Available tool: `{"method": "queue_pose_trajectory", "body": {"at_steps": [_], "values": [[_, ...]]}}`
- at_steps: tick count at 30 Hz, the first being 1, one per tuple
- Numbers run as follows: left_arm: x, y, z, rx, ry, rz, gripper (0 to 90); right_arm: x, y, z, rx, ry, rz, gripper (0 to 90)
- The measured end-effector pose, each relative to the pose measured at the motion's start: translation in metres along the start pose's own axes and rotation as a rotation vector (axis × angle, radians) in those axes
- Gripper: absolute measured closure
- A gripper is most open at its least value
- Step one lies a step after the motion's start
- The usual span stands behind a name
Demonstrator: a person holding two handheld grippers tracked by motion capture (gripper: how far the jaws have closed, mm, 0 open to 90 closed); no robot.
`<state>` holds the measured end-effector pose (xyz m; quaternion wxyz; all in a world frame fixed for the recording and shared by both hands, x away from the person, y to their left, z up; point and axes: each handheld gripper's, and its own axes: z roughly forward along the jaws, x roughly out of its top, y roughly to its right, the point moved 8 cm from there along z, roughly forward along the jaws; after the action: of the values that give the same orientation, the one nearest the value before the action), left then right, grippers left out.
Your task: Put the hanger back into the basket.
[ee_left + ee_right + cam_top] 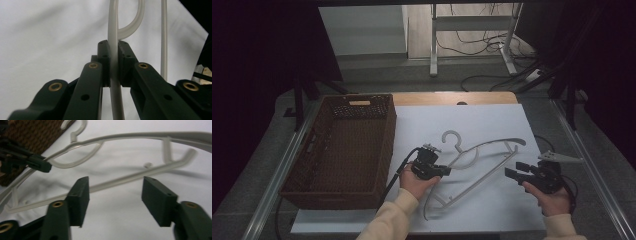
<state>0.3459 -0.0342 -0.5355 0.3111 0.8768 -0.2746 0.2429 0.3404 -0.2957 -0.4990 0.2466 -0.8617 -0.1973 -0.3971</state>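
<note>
Here, nearest us, we hold the left gripper (443,170) at about six o'clock on the white table sheet (492,125), its jaws pinched tight on the upper arm of the white plastic hanger (472,165); the left gripper view shows the pale rod (113,50) squeezed between both pads. At about four o'clock we hold the right gripper (513,171), its jaws spread wide and clasping nothing, aimed at the hanger's lower bar (130,180) from just beside it. The hanger lies flat mid-sheet, its hook (453,138) pointing toward twelve o'clock. Farther left, from eight to ten o'clock, sits the brown wicker basket (337,150), touching the sheet's edge.
</note>
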Motion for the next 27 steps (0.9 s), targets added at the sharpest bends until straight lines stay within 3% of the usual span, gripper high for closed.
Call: {"method": "queue_pose_trajectory", "body": {"at_steps": [5, 11, 19, 27], "values": [[0.008, 0.0, -0.02, 0.0, 0.046, 0.008, 82.2, 0.001, 0.007, -0.007, -0.006, 0.064, 0.033, 27.3], [0.017, 0.01, -0.043, -0.006, 0.078, 0.041, 82.2, -0.006, 0.016, -0.001, -0.058, 0.026, 0.013, 26.0], [0.025, 0.018, -0.068, 0.001, 0.098, 0.086, 82.2, -0.012, 0.015, 0.007, -0.065, -0.024, -0.013, 25.6], [0.033, 0.024, -0.102, 0.013, 0.129, 0.121, 82.2, -0.013, 0.014, 0.011, -0.061, -0.036, -0.018, 25.4]]}}
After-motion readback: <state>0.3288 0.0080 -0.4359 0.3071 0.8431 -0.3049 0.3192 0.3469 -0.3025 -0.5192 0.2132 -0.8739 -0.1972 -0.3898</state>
